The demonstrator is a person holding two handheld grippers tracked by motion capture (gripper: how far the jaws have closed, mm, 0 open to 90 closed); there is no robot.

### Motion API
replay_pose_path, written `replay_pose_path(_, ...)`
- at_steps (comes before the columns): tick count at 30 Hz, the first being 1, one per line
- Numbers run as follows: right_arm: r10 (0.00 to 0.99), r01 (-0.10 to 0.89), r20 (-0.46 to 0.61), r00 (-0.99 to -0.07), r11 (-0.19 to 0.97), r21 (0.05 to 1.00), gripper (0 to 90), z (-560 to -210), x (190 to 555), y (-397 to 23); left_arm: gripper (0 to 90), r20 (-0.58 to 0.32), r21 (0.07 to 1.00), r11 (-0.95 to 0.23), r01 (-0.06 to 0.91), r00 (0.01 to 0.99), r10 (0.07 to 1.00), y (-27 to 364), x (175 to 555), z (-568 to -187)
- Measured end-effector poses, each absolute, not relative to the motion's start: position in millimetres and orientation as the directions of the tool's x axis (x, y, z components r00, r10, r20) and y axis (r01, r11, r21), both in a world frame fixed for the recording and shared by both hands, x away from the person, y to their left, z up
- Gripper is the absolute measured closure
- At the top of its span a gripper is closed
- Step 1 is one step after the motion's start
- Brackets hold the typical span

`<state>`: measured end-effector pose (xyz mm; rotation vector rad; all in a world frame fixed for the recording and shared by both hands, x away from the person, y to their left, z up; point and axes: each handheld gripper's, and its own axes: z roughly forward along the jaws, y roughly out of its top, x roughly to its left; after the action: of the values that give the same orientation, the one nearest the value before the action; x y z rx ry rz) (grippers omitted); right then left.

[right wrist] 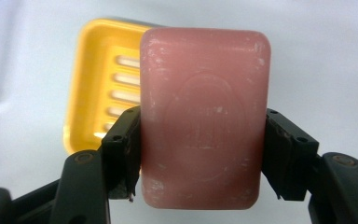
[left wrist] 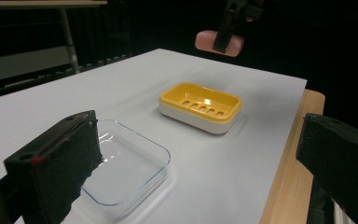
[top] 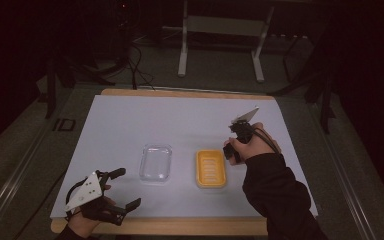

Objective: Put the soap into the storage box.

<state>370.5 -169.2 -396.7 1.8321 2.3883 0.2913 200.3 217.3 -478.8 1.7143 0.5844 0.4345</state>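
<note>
Gripping the pink soap bar (right wrist: 204, 119), the right hand-held gripper (right wrist: 204, 158) hangs above the yellow soap dish (right wrist: 103, 81).

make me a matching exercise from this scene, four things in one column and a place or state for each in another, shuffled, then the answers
Things:
1. pink soap bar
2. yellow soap dish
3. clear lid
4. left gripper

Places or states:
A. open, holding nothing, near the table's front edge
B. clamped in the right gripper, above the table
C. on the white sheet, empty, slotted bottom
D. on the white sheet, see-through, left of the dish in the high view

Pairs: 1-B, 2-C, 3-D, 4-A
</note>
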Motion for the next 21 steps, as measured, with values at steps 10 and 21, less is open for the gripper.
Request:
replay_pose_path(10, 0.963, 0.939, 0.061, -0.264, 0.242, 0.245, 37.6, -401.6, 364.5, -139.9, 0.2, -0.021, 0.977, -0.159, 0.144, 0.802, 0.597, 216.6, 199.9, -478.6)
replay_pose_path(21, 0.961, 0.941, 0.09, -0.261, 0.233, 0.244, 37.6, -413.9, 358.1, -120.7, 0.2, -0.02, 0.977, -0.159, 0.142, 0.804, 0.595, 216.6, 199.2, -478.2)
